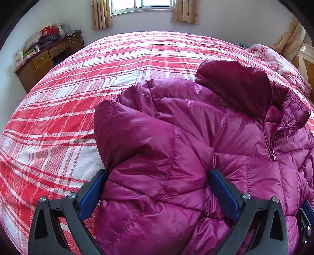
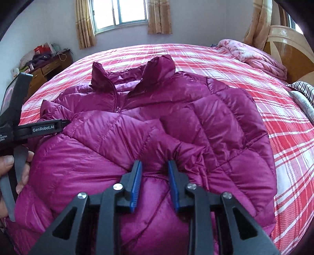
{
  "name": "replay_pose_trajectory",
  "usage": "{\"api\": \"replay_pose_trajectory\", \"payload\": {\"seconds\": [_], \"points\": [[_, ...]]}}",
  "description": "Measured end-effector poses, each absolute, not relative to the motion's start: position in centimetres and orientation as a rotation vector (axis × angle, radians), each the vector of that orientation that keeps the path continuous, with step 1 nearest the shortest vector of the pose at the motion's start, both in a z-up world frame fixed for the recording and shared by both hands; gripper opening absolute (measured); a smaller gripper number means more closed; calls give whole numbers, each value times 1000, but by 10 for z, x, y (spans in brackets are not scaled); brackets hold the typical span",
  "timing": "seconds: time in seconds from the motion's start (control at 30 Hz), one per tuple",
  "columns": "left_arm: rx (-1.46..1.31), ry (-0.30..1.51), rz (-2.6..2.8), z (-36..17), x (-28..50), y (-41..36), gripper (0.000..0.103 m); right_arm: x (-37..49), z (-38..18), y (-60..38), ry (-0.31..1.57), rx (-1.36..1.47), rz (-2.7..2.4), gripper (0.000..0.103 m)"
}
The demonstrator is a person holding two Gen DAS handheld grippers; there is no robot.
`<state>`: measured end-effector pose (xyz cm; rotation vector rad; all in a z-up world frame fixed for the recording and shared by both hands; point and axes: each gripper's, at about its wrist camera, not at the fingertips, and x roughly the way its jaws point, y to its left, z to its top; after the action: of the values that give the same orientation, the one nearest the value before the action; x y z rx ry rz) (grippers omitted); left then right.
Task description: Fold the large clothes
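Note:
A magenta quilted down jacket point(image 2: 176, 117) lies front up on the bed, collar point(image 2: 121, 78) toward the window, zip partly open. Both sleeves are folded in over the front. My left gripper point(image 1: 157, 172) is open wide, its jaws on either side of a puffy fold of the jacket's point(image 1: 166, 127) left sleeve. My right gripper point(image 2: 155, 162) has its jaws close together, pinching a fold of jacket fabric near the hem. The left gripper's body point(image 2: 39, 127) shows at the left edge of the right wrist view.
The bed has a red and white plaid cover point(image 1: 78, 88). A pink floral quilt point(image 2: 255, 56) is bunched by the wooden headboard point(image 2: 290, 49) at right. A cluttered wooden desk point(image 1: 45, 60) stands at far left. A curtained window point(image 2: 119, 11) is behind.

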<state>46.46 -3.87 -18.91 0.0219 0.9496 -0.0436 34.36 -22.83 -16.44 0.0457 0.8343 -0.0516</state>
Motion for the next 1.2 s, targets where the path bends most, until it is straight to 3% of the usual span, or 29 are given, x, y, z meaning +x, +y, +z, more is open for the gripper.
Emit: {"api": "replay_pose_trajectory", "payload": {"seconds": [0.4,0.67,1.2], "points": [[47,918,-7,-183,458,-38,102,343,-167,-220,827,0,-79,30],[90,778,-84,-146,389,-51,102,342,-166,-225,818,29,-65,30],[282,838,-61,-184,381,-86,102,341,-167,-228,814,47,-56,30]]}}
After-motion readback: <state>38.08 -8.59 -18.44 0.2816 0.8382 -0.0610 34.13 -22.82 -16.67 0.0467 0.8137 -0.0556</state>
